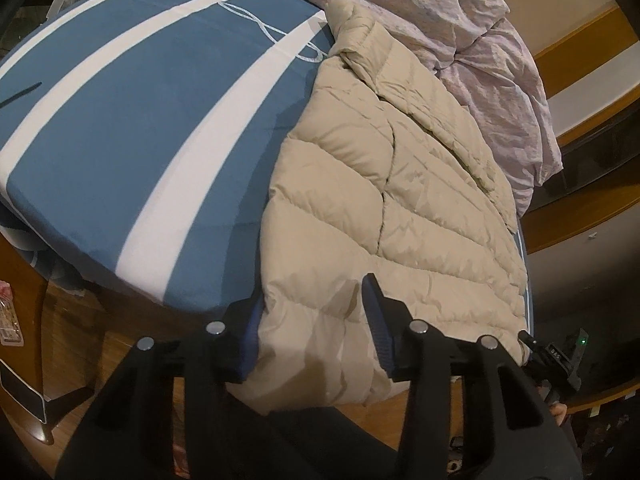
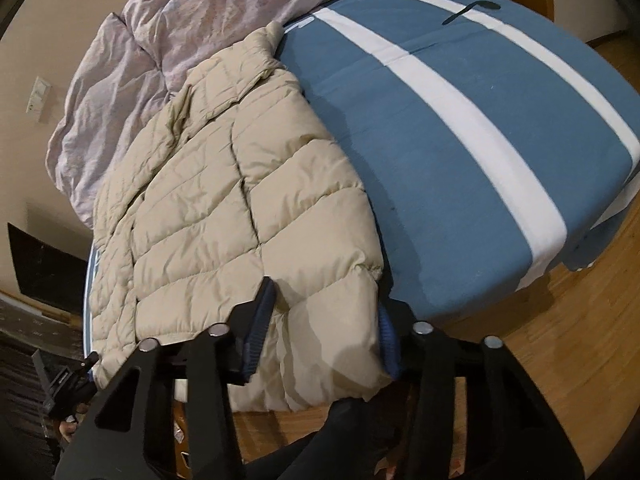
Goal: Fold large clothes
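Observation:
A beige quilted puffer jacket [image 1: 384,208] lies flat on a bed with a blue sheet with white stripes [image 1: 120,128], its hem hanging over the near edge. It also shows in the right wrist view [image 2: 224,200]. My left gripper [image 1: 312,320] is open, with its jaws straddling the jacket's hem at one corner. My right gripper [image 2: 328,316] is open, with its jaws straddling the hem at the other corner. The blue pads [image 2: 258,320] touch the fabric on both sides.
A crumpled lilac duvet [image 1: 460,40] lies at the far end of the bed behind the jacket. A white cord [image 1: 272,36] lies on the sheet. A dark strap [image 2: 472,10] lies on the far stripe. Wooden floor [image 2: 560,340] lies below the bed edge.

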Demonstrator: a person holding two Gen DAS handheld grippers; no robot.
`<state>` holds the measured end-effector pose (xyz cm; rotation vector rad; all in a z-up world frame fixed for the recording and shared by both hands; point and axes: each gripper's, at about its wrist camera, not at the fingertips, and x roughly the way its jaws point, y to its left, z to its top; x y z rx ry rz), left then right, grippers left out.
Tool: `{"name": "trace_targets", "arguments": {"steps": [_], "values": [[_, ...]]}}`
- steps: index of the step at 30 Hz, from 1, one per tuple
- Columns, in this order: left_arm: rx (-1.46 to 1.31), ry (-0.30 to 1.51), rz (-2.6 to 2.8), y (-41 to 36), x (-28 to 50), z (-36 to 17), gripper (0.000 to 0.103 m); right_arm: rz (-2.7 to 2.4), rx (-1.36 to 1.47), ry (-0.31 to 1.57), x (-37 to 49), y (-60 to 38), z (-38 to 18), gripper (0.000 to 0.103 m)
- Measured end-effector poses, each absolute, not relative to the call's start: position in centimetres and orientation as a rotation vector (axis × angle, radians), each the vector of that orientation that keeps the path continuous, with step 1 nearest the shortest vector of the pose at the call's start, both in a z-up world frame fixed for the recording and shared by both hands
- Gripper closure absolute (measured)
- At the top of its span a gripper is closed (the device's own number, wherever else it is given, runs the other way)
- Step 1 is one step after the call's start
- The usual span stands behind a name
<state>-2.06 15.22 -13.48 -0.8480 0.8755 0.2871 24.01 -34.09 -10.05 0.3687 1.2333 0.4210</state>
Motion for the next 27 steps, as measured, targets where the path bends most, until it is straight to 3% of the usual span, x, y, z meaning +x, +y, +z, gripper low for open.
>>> {"name": "trace_targets", "arguments": {"steps": [5, 7, 10, 27], "values": [[-0.861, 0.884, 0.27, 14.8, -2.2, -13.8, 0.074, 0.451, 0.405, 1.24, 23.6, -34.5, -10.4, 0.083], [-0.862, 0.88, 0.265, 14.8, -2.3, -13.7, 0.086, 0.463, 0.418, 1.227, 23.5, -34.5, -10.2, 0.088], [-0.847, 0.854, 0.255, 14.7, -2.5, -12.9, 0.095, 0.469, 0.429, 1.202, 23.6, -34.5, -9.6, 0.092], [-0.771, 0.675, 0.29, 17.7, 0.7, -5.3, 0.099, 0.514, 0.474, 1.033, 28.8, -32.4, -4.2, 0.094]]}}
